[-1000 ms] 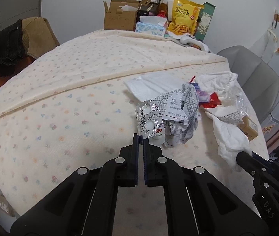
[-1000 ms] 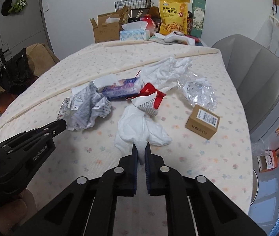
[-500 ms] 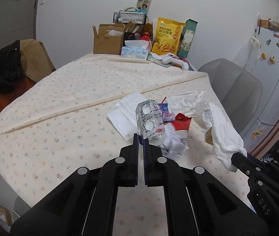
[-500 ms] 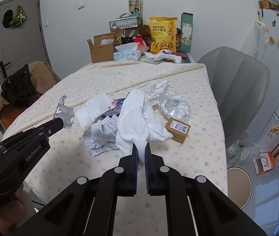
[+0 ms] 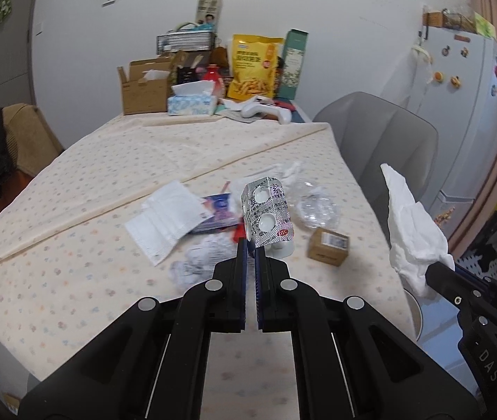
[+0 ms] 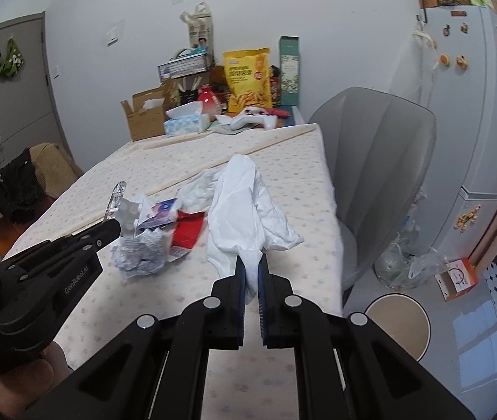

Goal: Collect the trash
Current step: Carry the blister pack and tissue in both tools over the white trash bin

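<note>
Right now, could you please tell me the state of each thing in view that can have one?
Left gripper: shut on the blister pack.
Blister pack: emptied, held above the table.
Right gripper: shut on the white tissue.
White tissue: crumpled, lifted.
Cardboard box: flaps open.
Tissue box: open, tissue sticking out.
Small brown box: closed, on the table.
Printed paper: crumpled, on the table.

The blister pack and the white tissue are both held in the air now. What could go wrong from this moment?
1. The left gripper pinches the blister pack only by its bottom edge; the stiff foil might slip out.
2. The white tissue hangs loose from the right gripper and may drag the red wrapper or crumpled paper off the table.
</note>
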Available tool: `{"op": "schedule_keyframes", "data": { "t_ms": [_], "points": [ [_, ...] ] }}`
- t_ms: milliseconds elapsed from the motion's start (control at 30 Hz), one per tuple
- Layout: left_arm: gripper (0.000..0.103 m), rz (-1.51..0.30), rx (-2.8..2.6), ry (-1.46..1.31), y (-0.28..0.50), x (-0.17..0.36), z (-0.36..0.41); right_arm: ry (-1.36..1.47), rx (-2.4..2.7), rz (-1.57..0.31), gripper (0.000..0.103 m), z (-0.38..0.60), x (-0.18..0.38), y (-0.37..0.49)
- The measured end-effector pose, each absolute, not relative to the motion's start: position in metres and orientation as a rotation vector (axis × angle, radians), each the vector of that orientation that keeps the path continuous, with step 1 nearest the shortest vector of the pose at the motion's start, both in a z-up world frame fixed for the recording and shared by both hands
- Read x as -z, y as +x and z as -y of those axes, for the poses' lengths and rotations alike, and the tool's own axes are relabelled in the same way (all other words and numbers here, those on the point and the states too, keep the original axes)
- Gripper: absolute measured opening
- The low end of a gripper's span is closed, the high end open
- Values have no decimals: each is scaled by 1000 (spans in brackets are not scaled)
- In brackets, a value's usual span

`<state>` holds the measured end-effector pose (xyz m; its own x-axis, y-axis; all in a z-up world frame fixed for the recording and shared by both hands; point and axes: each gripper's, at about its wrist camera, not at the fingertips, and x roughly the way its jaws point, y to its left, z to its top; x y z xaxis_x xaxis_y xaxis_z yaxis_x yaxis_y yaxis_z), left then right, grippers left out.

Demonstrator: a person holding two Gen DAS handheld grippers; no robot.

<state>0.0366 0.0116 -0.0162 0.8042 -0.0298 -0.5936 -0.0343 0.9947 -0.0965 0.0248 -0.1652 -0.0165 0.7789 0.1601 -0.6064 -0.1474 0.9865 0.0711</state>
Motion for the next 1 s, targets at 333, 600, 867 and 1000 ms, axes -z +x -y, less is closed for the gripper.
{"op": "schedule_keyframes", "data": {
  "t_ms": [333,600,867,1000],
  "points": [
    [5,-626,115,-25,55,4,71,95,-51,-631,7,241,11,23],
    [5,-641,203,26,72,6,136,151,49,-648,7,302,23,27],
    [5,-692,269,70,93,26,194,198,112,-683,7,348,44,38],
    [5,-725,298,99,106,38,223,231,145,-706,7,372,58,45]
  ]
}}
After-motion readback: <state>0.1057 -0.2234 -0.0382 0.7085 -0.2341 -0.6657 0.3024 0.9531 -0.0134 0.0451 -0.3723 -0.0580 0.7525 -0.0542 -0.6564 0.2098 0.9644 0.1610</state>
